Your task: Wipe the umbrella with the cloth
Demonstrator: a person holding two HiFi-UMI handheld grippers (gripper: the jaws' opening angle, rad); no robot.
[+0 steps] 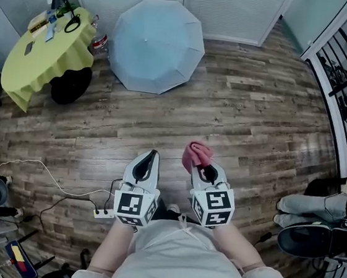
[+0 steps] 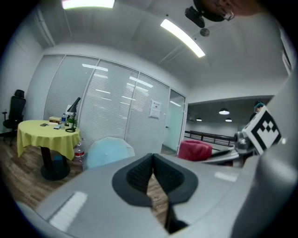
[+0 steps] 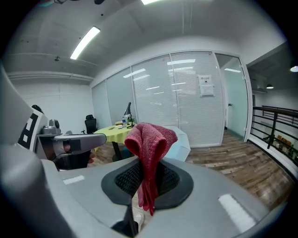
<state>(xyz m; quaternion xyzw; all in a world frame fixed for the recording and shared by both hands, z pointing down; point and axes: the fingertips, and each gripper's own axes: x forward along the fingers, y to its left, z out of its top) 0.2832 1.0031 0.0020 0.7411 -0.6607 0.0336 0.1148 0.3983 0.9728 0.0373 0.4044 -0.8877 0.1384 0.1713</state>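
The right gripper's (image 3: 148, 179) fingers pinched the red cloth (image 3: 150, 142), which stood bunched above them. The left gripper's (image 2: 152, 172) fingers were pressed together, holding nothing. The open pale blue umbrella (image 1: 157, 45) lay on the wooden floor (image 1: 257, 114), well apart from both. The print on the sheet (image 3: 205, 86) on the glass wall was too small to read.

Red cloth (image 3: 149, 148) pinched between fingers (image 3: 126, 179), pale umbrella (image 3: 180, 145) behind

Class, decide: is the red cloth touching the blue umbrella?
Apart. The head view shows the cloth held in the right gripper, with bare floor between it and the umbrella.
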